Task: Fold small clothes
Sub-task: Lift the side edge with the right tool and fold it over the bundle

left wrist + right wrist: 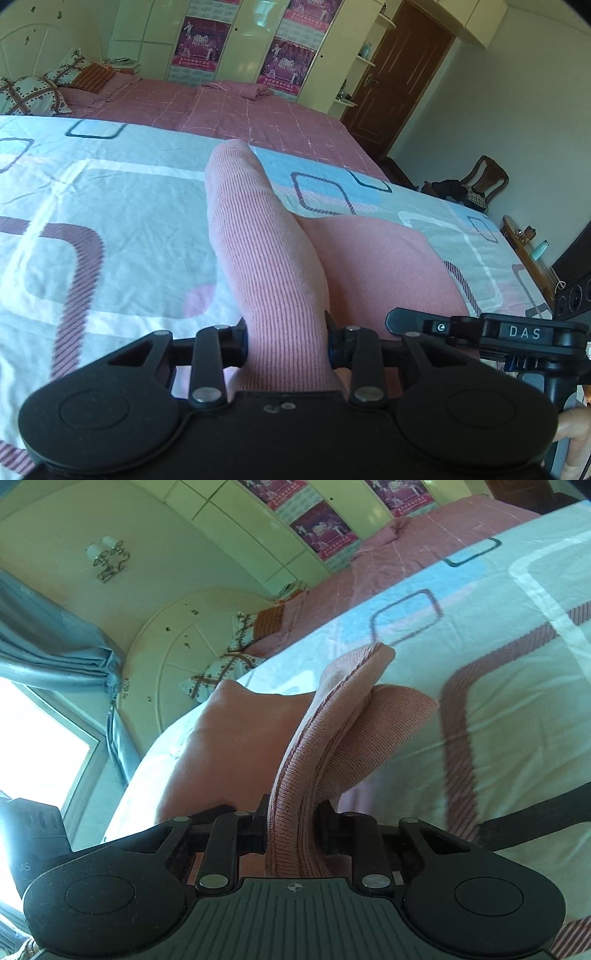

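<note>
A small pink ribbed knit garment lies on the patterned white bedsheet. My left gripper is shut on a lifted fold of it, and the fold stretches forward over the rest of the garment. The right gripper's body shows at the right edge of the left wrist view. In the right wrist view my right gripper is shut on another raised edge of the pink garment, with its hem standing up and the rest spread to the left.
The bedsheet covers a bed with a pink checked blanket and pillows at the far end. A wardrobe, door, chair with clothes and speaker stand around. A window and curtain are on the left.
</note>
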`<state>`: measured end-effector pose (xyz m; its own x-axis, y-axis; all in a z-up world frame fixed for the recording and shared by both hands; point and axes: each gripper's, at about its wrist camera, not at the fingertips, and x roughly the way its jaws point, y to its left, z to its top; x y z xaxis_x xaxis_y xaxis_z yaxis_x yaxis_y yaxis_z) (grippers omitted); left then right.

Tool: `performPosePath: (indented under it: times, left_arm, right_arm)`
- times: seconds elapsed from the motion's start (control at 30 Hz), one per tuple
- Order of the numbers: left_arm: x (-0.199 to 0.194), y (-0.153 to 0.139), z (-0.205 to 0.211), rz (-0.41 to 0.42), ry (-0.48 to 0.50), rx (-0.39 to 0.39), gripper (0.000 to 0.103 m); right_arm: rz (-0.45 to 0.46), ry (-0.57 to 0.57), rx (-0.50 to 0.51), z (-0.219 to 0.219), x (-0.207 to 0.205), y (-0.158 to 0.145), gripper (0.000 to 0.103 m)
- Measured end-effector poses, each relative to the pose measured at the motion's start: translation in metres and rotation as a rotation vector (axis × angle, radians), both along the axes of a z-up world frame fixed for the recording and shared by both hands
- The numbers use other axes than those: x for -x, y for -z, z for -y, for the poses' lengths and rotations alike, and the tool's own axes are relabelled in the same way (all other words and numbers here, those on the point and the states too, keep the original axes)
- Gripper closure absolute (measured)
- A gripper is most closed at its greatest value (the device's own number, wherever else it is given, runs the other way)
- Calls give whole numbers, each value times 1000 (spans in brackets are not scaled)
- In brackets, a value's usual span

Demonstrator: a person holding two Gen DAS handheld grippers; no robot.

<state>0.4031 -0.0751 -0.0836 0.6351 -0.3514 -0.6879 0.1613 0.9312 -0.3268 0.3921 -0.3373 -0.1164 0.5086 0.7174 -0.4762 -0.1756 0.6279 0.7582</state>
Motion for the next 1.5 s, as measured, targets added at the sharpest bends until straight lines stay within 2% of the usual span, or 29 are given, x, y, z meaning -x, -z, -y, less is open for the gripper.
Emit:
performPosePath:
  times: [0.17, 0.43, 0.6, 0.8, 0.97, 1.07, 1.17, 1.2, 1.23, 1.4, 1.5]
  left_arm:
    - [18, -16, -58, 36, -3, -1, 72]
    - [31, -30, -194, 57, 21, 7, 72]
    - [20, -34, -263, 58, 3, -18, 72]
    - [-5, -24, -311, 68, -31, -41, 72]
    - [-24, 0, -339, 70, -63, -55, 72]
    - [-33, 21, -352, 38, -81, -72, 70]
    - [-35, 42, -368, 20, -112, -63, 54]
    - [-33, 45, -371, 29, -125, -73, 39]
    - [-32, 46, -372, 36, -129, -90, 31]
    - [-33, 41, -376, 36, -134, -108, 26]
    - [-25, 20, -370, 98, -170, -140, 34]
  right_arm:
    - [32, -16, 2, -55, 11, -24, 79]
    - [39, 17, -9, -187, 35, -45, 79]
    - [29, 23, -38, -265, 25, -48, 79]
    - [10, 14, -42, -329, -8, -38, 79]
    - [-12, 4, -1, -352, -38, -11, 79]
    - [-36, 19, 36, -356, -51, 7, 79]
    - [-64, 25, 94, -353, -60, 24, 79]
    - [-65, 15, 111, -354, -60, 28, 79]
    - [-64, 10, 130, -355, -61, 31, 79]
    - [-50, 0, 185, -357, -57, 36, 79]
    - [-24, 23, 173, -354, -54, 23, 79]
